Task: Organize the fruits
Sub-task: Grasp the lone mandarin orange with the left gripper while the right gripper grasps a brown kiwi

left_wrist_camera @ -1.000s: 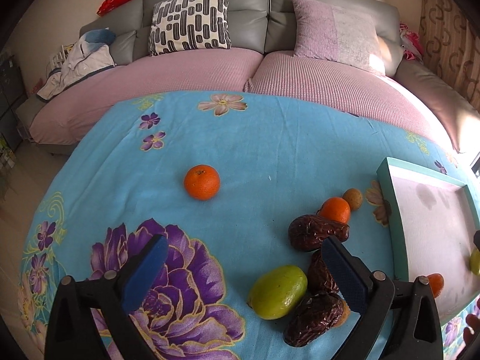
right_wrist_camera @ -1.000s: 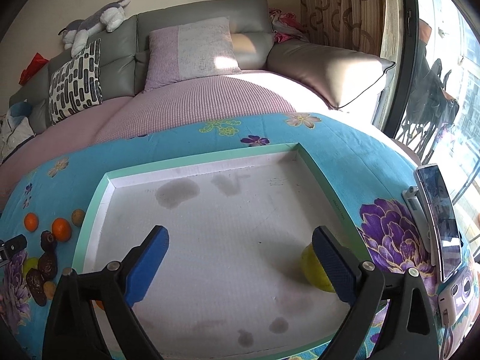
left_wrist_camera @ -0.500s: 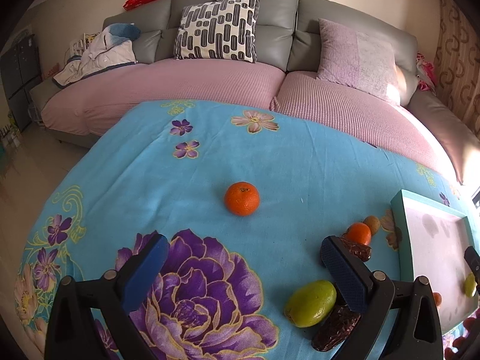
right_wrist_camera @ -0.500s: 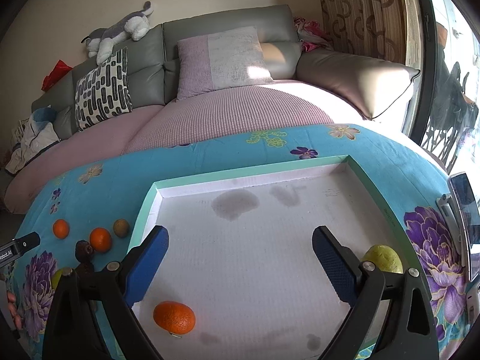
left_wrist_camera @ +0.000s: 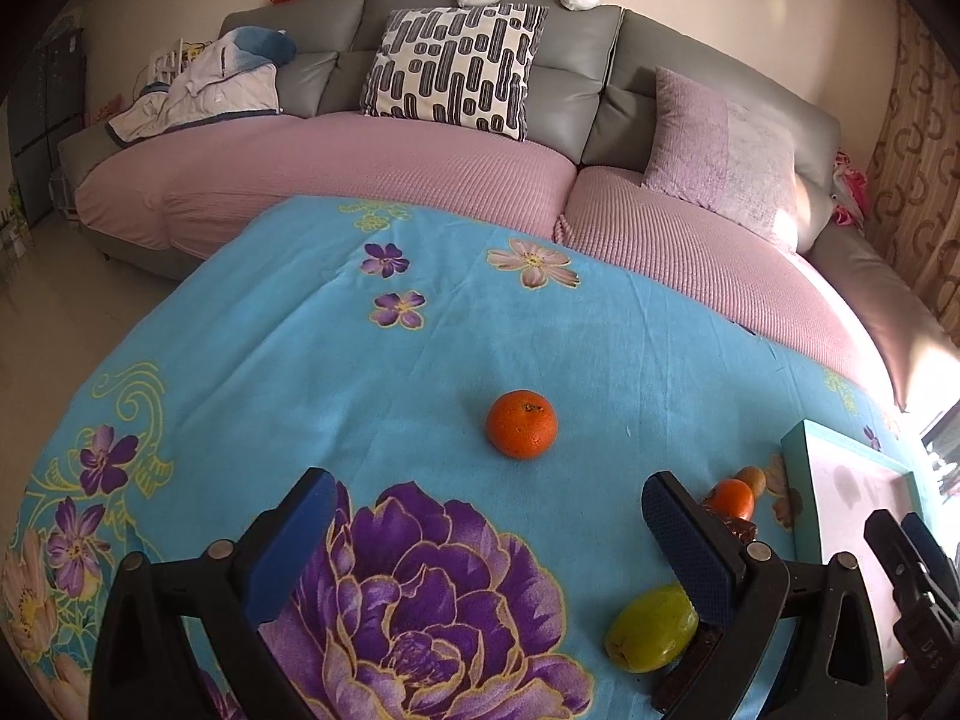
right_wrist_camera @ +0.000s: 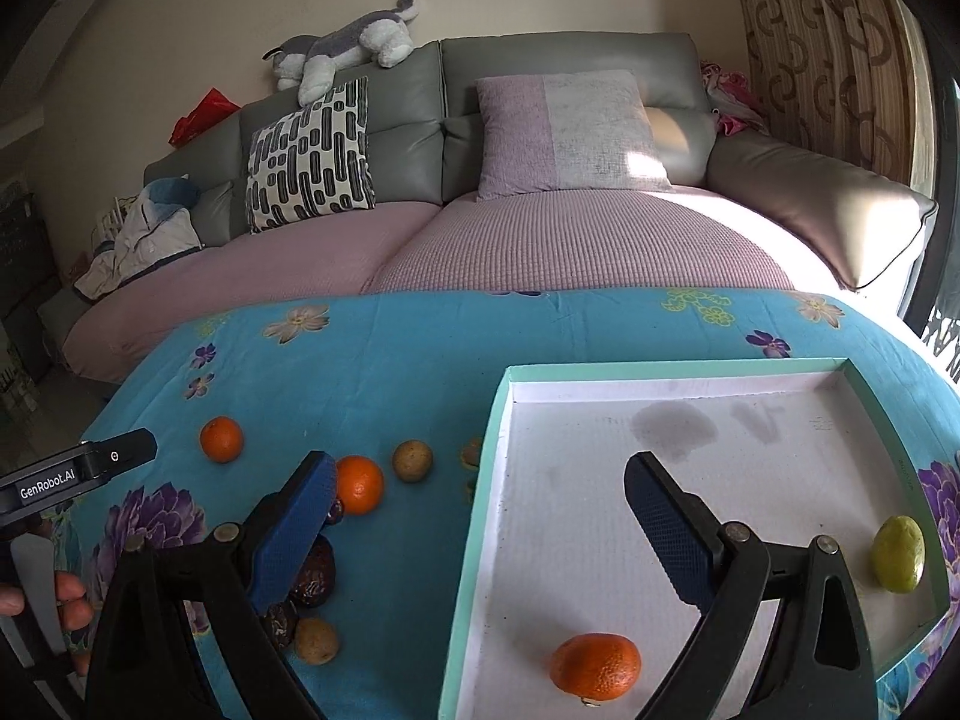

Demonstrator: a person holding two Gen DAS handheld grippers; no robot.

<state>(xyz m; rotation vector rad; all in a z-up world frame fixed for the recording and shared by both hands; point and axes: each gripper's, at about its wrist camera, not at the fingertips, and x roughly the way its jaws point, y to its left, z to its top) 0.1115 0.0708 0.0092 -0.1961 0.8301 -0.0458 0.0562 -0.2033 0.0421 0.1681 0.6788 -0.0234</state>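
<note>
Left wrist view: left gripper point(left_wrist_camera: 483, 531) held above the blue flowered cloth point(left_wrist_camera: 360, 372), jaws wide apart, nothing between them. A lone orange point(left_wrist_camera: 521, 432) sits near the cloth's middle, just ahead of the jaws. Toward the right edge: a green fruit point(left_wrist_camera: 651, 637), a smaller orange point(left_wrist_camera: 729, 498), dark dates partly hidden behind the right finger. Tray's point(left_wrist_camera: 798, 480) teal rim shows at far right.

Right wrist view: right gripper point(right_wrist_camera: 480, 525) also spread and empty, straddling the tray's left rim point(right_wrist_camera: 480, 540). Inside the tray: one orange point(right_wrist_camera: 595, 665) near the front edge, a yellow-green fruit point(right_wrist_camera: 898, 553) at the right wall. Loose fruit remains on the cloth left of the tray.

Judgement: sorting partly done; step in hand is reaching for the next piece. Next move: lower the left jaws around the lone orange, centred, close gently.
</note>
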